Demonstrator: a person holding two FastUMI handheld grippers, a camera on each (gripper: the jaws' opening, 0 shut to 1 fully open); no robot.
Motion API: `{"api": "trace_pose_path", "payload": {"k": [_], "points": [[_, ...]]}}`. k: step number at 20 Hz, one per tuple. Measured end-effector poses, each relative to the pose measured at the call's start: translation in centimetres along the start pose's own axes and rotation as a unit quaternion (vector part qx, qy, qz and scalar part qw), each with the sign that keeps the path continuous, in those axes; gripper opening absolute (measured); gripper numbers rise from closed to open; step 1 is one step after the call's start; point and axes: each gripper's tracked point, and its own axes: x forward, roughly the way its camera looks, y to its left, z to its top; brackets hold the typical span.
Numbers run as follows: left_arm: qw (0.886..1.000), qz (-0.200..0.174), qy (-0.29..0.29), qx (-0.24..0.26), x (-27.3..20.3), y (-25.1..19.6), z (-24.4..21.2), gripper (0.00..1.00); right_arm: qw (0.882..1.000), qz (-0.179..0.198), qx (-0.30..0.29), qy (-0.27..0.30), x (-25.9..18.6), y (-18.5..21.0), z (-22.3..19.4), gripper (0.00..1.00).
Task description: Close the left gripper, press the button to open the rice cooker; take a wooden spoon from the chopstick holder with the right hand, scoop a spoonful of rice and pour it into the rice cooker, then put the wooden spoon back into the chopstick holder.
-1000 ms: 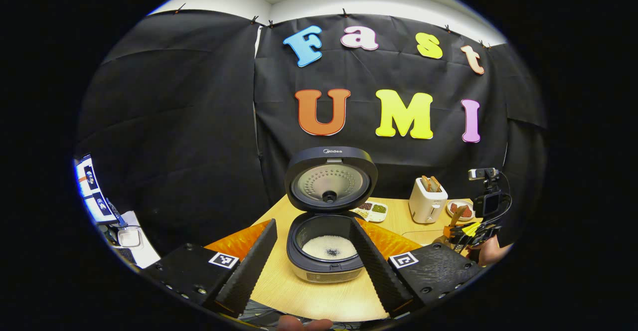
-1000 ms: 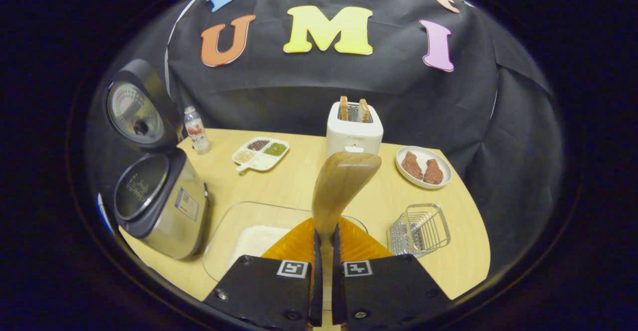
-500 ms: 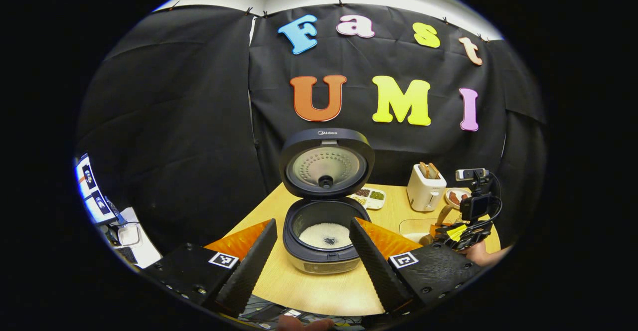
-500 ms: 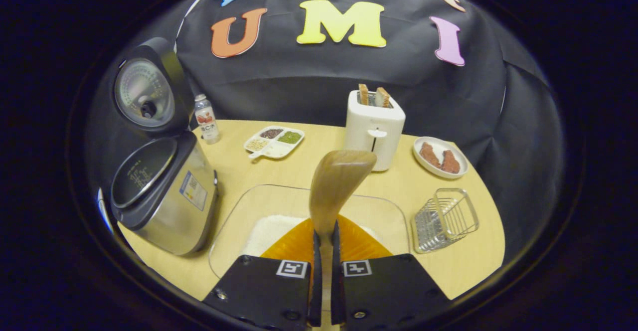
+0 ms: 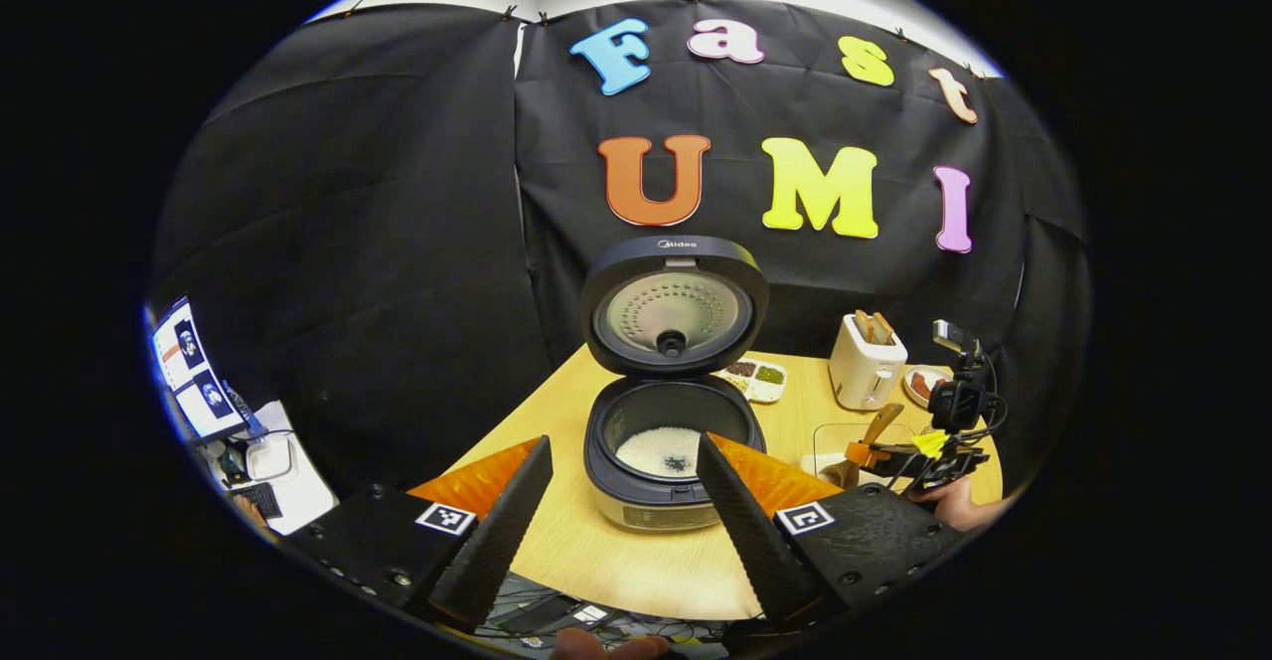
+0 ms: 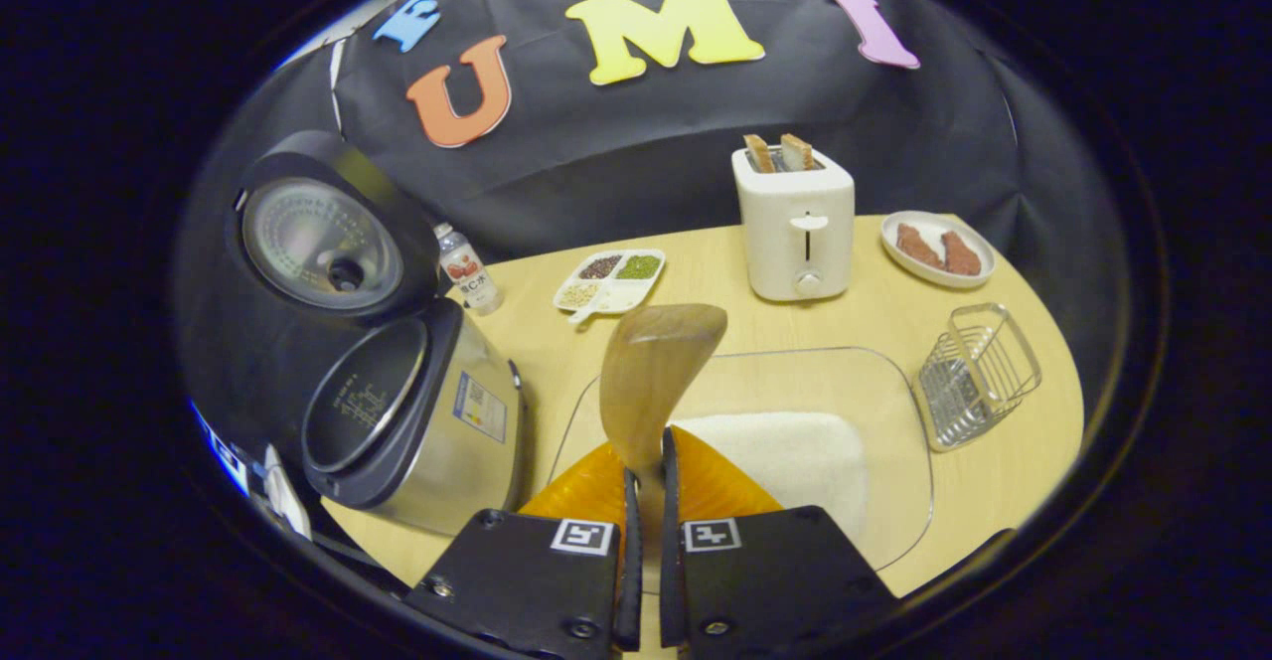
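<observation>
Right gripper (image 6: 644,501), bottom centre of right gripper view: clamped on wooden spoon (image 6: 656,372), both fingers pressed to the handle, bowl up and tipped toward frame centre. No rice visible on the spoon; bowl face turned away, so contents not certain. Glass dish (image 6: 894,392) directly behind the spoon, lower centre-right, with a flat patch of rice (image 6: 795,451) in it. Rice cooker (image 6: 417,421) at left of frame, lid up, inner pot open. Wire chopstick holder (image 6: 974,372) at right edge, near the dish, apparently bare.

Left gripper (image 5: 621,501), bottom of left gripper view: fingers spread wide, nothing between them, well back from the cooker. Rice cooker (image 5: 671,441) at frame centre, lid upright, white rice with a dark spot in the pot. Right gripper (image 5: 894,456) small at right, spoon over the dish.

Judged stage: button step done, spoon in hand, scoop probably pending.

Risks noted:
- Narrow grip low on the handle; spoon likely to pivot once loaded or dug into rice.
- Dish light and smooth on the table (image 6: 696,282); could slide under a hard scoop.
- Grains spilled on the carry left if tilted.
- Lid raised beside the pour path; possible knock.
</observation>
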Motion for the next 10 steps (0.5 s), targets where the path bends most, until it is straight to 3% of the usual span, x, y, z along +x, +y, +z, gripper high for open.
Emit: {"api": "trace_pose_path", "payload": {"k": [6,10], "points": [[1.0,-0.001,-0.007,-0.006,-0.7,-0.8,0.2,0.95,0.996,0.039,0.077,0.002,-0.9,-0.3,1.8,0.12],[1.0,-0.009,-0.008,-0.007,-1.0,-2.1,0.3,0.95,0.99,0.042,0.134,-0.005,-1.8,-3.3,3.0,0.12]]}}
